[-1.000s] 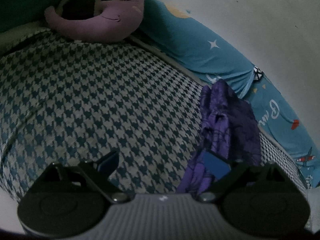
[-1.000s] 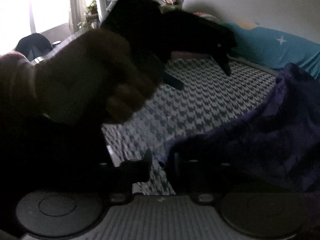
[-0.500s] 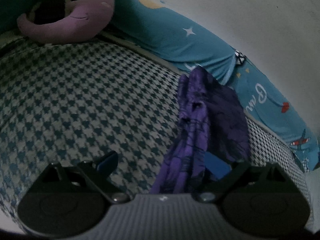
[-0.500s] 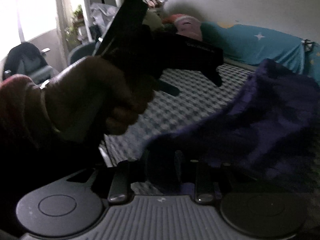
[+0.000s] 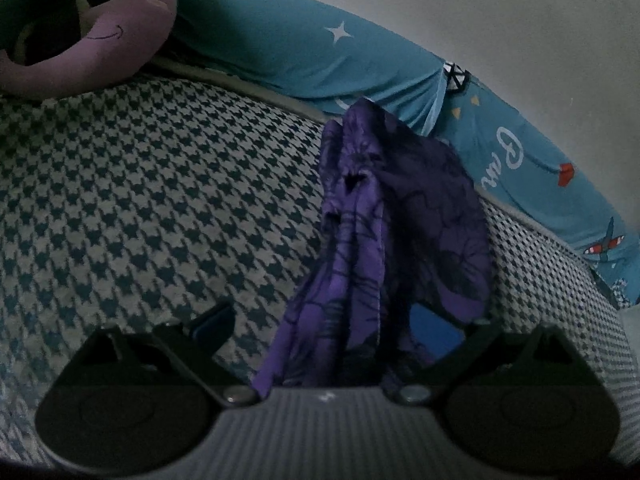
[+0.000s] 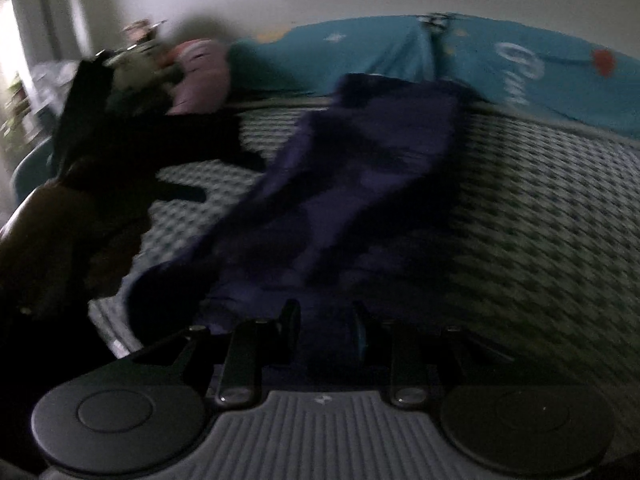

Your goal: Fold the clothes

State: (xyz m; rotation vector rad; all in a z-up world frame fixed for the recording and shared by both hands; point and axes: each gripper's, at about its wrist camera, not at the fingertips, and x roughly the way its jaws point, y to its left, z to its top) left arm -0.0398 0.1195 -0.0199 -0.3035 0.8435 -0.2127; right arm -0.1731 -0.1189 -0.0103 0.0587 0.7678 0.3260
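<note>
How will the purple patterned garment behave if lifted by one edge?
Probably floppy: the purple garment hangs in loose vertical folds. Likely light, since the thin fabric bunches narrowly. It may drag across the houndstooth bedcover rather than slide cleanly.

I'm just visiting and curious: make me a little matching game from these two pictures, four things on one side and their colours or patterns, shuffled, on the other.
Things:
1. garment
2. bed cover
3. plush toy
4. pillow

Looks:
A. teal with a white star
B. pale lilac with a drawn smile
C. dark purple, patterned
D. blue and white houndstooth

Pairs: 1-C, 2-D, 3-B, 4-A
</note>
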